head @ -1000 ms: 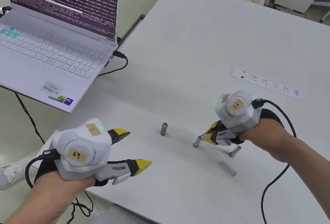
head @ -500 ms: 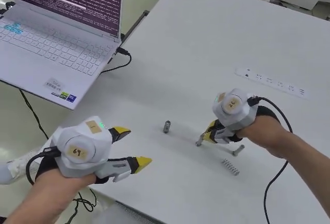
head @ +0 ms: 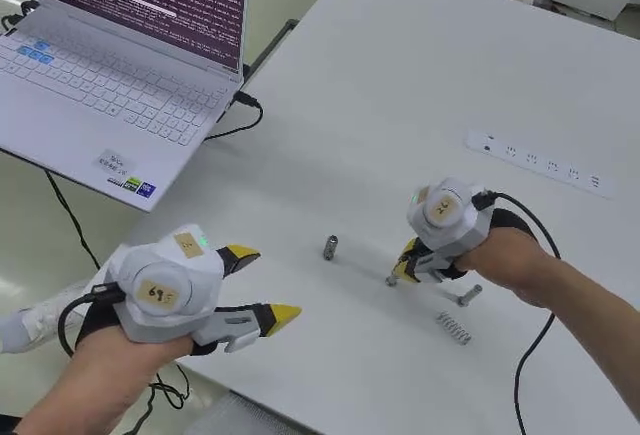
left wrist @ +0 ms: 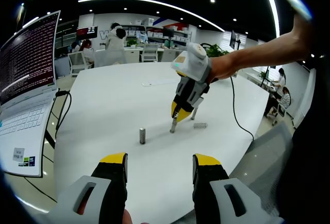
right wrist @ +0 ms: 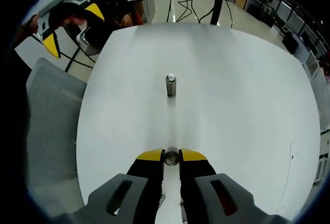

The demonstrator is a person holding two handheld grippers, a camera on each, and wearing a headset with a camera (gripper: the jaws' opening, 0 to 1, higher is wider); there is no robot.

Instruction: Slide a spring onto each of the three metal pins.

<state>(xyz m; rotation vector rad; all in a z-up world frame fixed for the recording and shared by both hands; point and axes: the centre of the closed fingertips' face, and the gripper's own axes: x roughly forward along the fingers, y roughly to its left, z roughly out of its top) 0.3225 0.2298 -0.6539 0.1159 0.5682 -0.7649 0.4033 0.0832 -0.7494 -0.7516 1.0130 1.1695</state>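
On the table [head: 420,85], right gripper [head: 404,273] pinches a metal pin [right wrist: 171,156]; left gripper [head: 262,283] hangs open. The light, squashy spring [head: 453,328] likely wants a gentle mid-coil pinch.

Head view: left edge cuts laptop [head: 120,65]; pin [right wrist: 171,156] mostly hidden between right gripper [right wrist: 171,155] tips.

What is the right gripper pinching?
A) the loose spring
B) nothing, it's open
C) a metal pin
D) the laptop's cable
C: the right gripper has its yellow-tipped fingers closed on a pin, which stands under them in the left gripper view.
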